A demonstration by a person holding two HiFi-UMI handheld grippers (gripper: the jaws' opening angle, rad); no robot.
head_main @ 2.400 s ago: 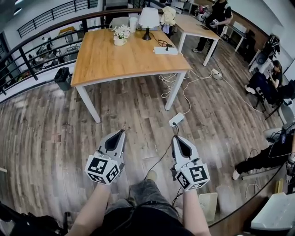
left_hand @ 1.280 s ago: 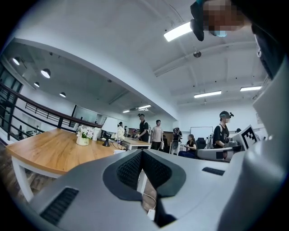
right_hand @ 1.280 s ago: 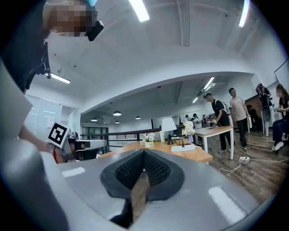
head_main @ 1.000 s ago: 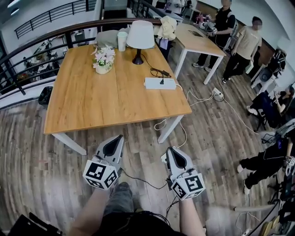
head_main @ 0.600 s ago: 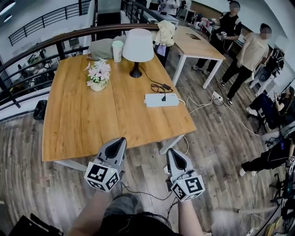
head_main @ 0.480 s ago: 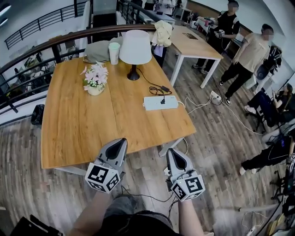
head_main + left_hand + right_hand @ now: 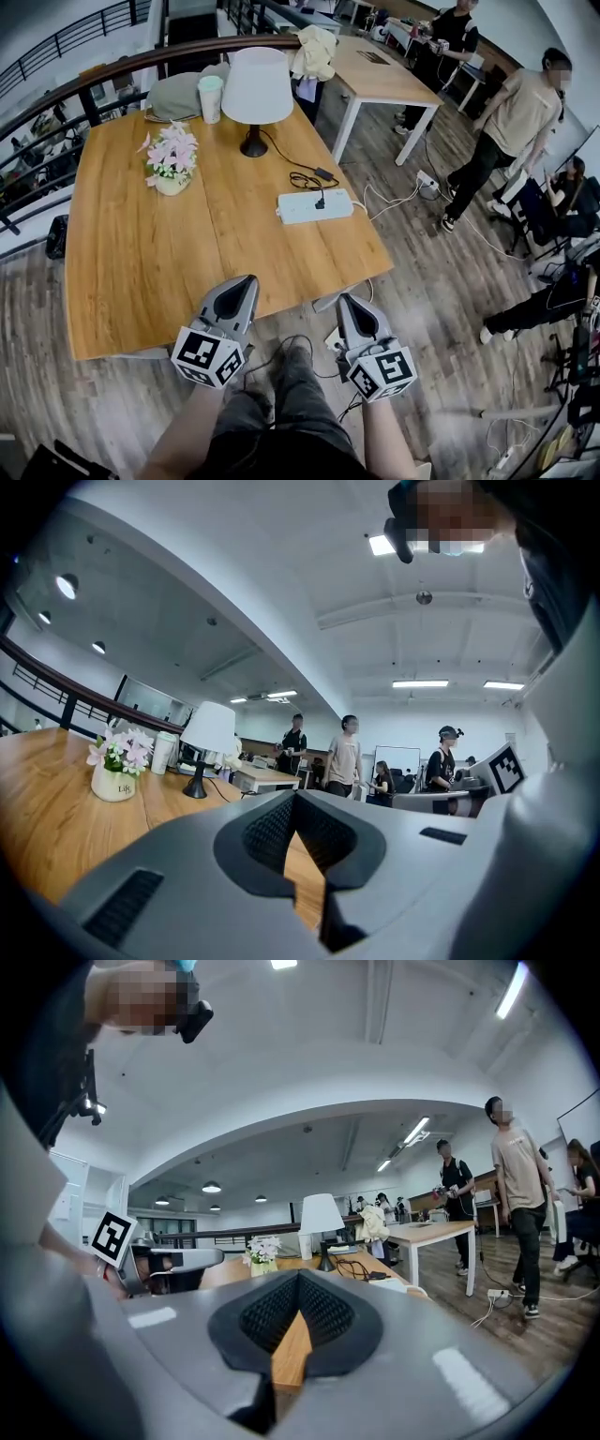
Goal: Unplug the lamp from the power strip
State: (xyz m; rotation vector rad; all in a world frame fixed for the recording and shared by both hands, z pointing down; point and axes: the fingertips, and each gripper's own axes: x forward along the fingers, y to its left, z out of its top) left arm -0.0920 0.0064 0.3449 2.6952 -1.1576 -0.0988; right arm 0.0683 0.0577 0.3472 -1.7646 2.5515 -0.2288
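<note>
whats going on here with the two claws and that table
A person stands at the near edge of the wooden table with a claw in each hand. The left claw and the right claw are both shut and empty. Farther across the table, the lamp is plugged into the white power strip; neither is touched yet.

Flower pot (image 7: 170, 180) (pink blooms) on wooden table (image 7: 141, 262), paper cup (image 7: 210, 97) behind, person (image 7: 511, 122) at right

Left gripper (image 7: 295, 801) low over the wooden bench (image 7: 47, 803), jaws together, nothing between. Left of the lamp (image 7: 207, 741): cup (image 7: 163, 754), then flower pot (image 7: 113, 782). Right of the lamp, beyond: standing people (image 7: 349, 757).
</note>
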